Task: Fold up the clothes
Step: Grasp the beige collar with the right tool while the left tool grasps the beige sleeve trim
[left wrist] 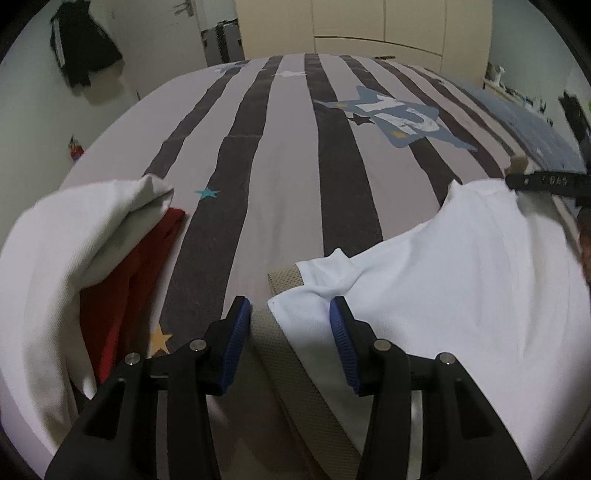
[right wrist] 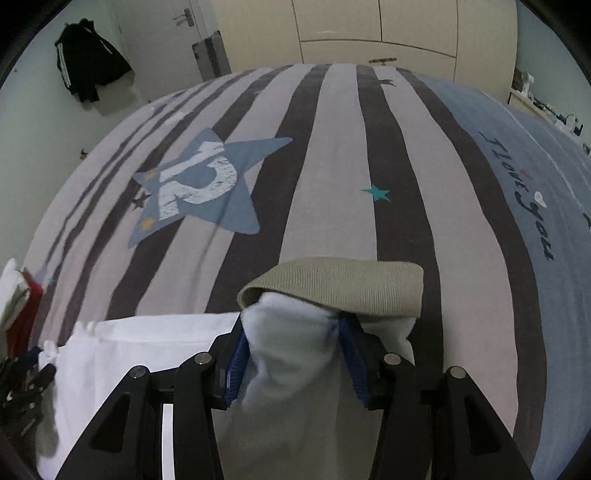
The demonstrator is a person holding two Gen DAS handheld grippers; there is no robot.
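Observation:
A white garment with a beige ribbed band lies across the near part of the bed. My left gripper has the band and the garment's puckered corner between its blue pads. The white edge sags from there up to a black finger of the right gripper at the right rim. In the right wrist view my right gripper is shut on bunched pale fabric that fills the gap between its pads, and the beige band folds over just beyond the tips. The left gripper shows blurred at the left edge.
The bed carries a grey and dark striped cover with a blue star print. A second white cloth over a red garment lies at the left. Beyond the bed are a door, a hanging black jacket and cream wardrobes.

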